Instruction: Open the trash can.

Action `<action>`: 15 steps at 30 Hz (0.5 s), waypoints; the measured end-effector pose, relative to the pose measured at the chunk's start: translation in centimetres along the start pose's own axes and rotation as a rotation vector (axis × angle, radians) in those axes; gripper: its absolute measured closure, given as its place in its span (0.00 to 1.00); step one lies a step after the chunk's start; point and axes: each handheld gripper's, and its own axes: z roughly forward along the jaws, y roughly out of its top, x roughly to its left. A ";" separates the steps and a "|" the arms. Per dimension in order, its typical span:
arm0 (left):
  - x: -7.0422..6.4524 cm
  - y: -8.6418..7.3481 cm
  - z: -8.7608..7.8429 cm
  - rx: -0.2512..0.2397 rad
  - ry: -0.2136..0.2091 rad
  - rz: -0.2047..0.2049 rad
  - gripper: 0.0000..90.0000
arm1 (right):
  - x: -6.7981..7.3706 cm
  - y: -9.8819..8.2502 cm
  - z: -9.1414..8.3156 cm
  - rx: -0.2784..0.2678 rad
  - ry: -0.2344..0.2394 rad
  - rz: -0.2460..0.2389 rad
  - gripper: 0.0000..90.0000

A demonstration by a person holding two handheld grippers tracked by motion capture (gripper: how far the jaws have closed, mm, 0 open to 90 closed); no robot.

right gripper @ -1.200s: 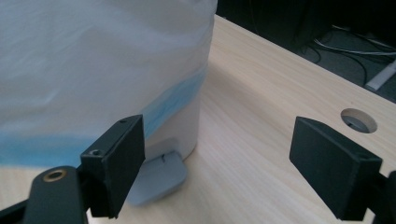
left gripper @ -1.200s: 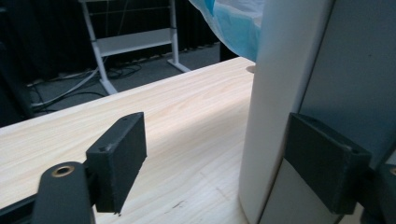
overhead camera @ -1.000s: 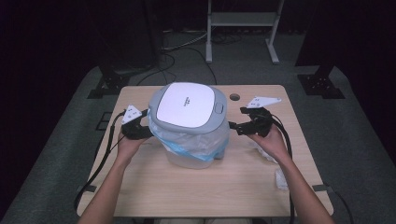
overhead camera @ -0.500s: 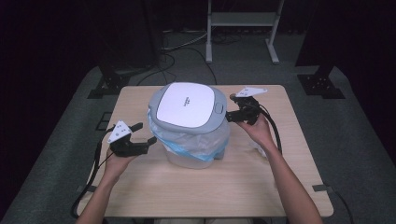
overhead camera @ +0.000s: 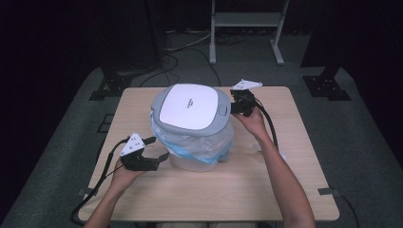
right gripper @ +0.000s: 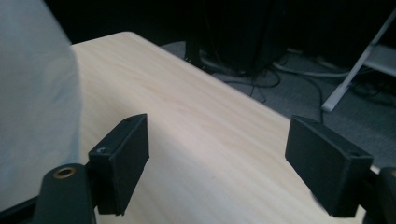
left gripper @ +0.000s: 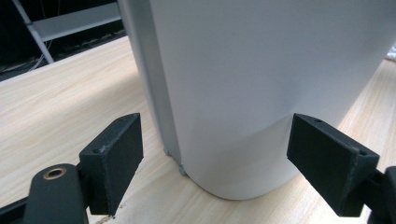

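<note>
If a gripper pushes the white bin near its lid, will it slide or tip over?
The bin is tall on a smaller base, so a high push probably tips it. Its smooth wall looks slippery for pads. The bag under the lid looks thin and floppy.

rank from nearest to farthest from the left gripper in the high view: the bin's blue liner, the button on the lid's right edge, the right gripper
Measured from the left gripper:
1. Blue liner, just right of it, low on the bin.
2. Lid button, up on the lid's right edge.
3. Right gripper, beyond the button; close, but slightly farther.
</note>
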 end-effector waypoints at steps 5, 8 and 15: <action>0.1 0.0 0.1 -0.005 0.004 -0.002 0.19 | 0.1 -0.1 0.7 -0.015 0.004 -0.026 0.24; 0.2 0.0 0.0 -0.003 0.006 0.006 0.19 | 0.2 0.0 1.0 0.007 0.080 -0.045 0.33; 0.3 0.1 -0.2 -0.009 0.023 0.007 0.19 | 0.4 0.2 0.7 0.017 0.159 -0.078 0.48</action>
